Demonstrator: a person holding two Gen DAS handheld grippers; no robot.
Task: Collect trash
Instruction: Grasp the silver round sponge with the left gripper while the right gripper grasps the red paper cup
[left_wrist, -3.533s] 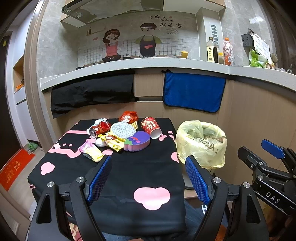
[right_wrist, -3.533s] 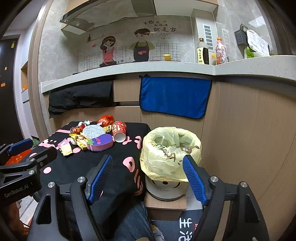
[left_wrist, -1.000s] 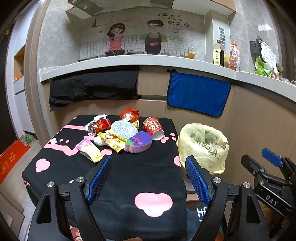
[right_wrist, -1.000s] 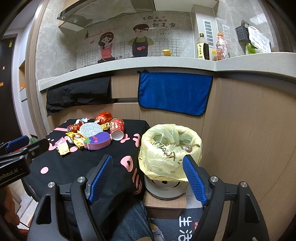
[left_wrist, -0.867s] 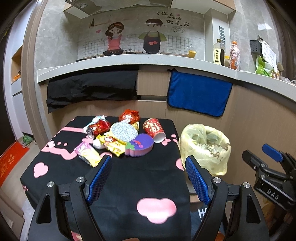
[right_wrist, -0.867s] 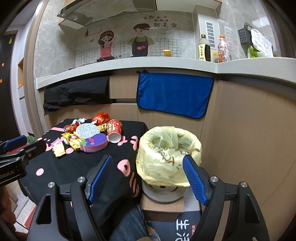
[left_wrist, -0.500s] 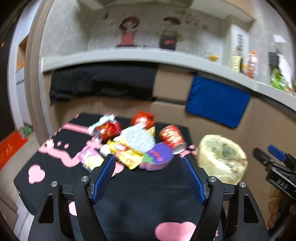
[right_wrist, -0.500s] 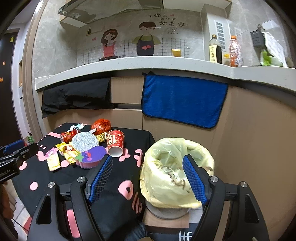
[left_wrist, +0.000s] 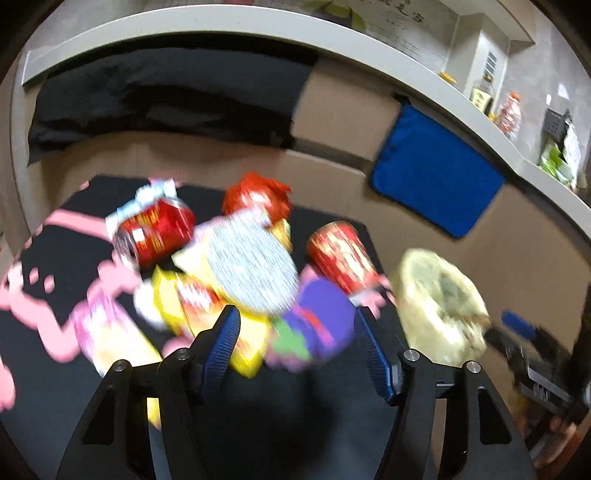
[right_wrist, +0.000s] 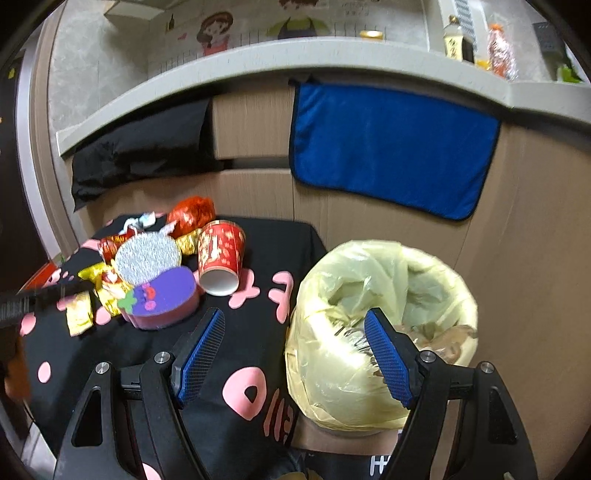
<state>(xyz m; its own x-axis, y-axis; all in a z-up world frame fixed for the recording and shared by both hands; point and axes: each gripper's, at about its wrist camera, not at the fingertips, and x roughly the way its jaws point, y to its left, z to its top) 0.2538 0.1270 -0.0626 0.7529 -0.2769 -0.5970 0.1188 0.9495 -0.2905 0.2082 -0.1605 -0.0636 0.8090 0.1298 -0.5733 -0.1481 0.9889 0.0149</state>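
A heap of trash lies on the black table with pink shapes (left_wrist: 66, 206): a red can (left_wrist: 155, 230), a red paper cup (left_wrist: 341, 256) on its side, a silver disc (left_wrist: 251, 266), a purple sponge (left_wrist: 314, 325), a red crumpled wrapper (left_wrist: 256, 197) and yellow snack packets (left_wrist: 192, 306). My left gripper (left_wrist: 297, 347) is open and empty, close in front of the purple sponge. My right gripper (right_wrist: 295, 356) is open and empty, over the table edge beside the yellow-lined bin (right_wrist: 384, 332). The cup (right_wrist: 220, 258) and sponge (right_wrist: 162, 295) also show in the right wrist view.
A blue towel (right_wrist: 391, 147) and a black cloth (right_wrist: 144, 155) hang from the counter behind the table. Bottles (right_wrist: 458, 40) stand on the counter. The bin (left_wrist: 439, 302) stands right of the table. The right gripper's tip (left_wrist: 517, 325) shows at the left view's right edge.
My left gripper has moved fast forward and down toward the trash heap, blurring the view. My right gripper has moved forward toward the table and bin. Both stay open.
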